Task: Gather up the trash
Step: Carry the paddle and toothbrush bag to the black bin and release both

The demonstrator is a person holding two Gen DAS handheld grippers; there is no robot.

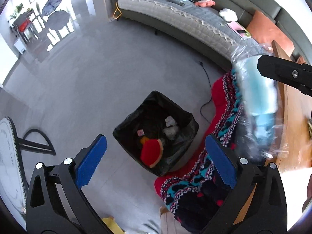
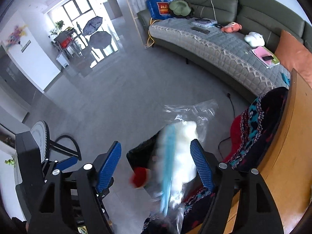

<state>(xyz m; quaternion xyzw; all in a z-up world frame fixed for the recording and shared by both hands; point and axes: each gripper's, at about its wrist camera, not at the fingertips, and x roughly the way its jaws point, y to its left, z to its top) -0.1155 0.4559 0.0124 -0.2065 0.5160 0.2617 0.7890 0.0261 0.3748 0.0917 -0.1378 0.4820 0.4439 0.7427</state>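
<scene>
Left wrist view shows my left tool [image 1: 154, 161] spread wide over the black-lined trash bin [image 1: 156, 132] on the floor. My right tool [image 2: 156, 167] also looks released, with the blurred clear plastic bag [image 2: 179, 156] of blue-and-white stuff between its fingers, above the bin, beside the wooden desk [image 2: 288, 156].

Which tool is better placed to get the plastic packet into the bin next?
Right. The right tool has the blurred plastic packet between its open fingers, above the black-lined bin. The left tool is open and empty.
</scene>
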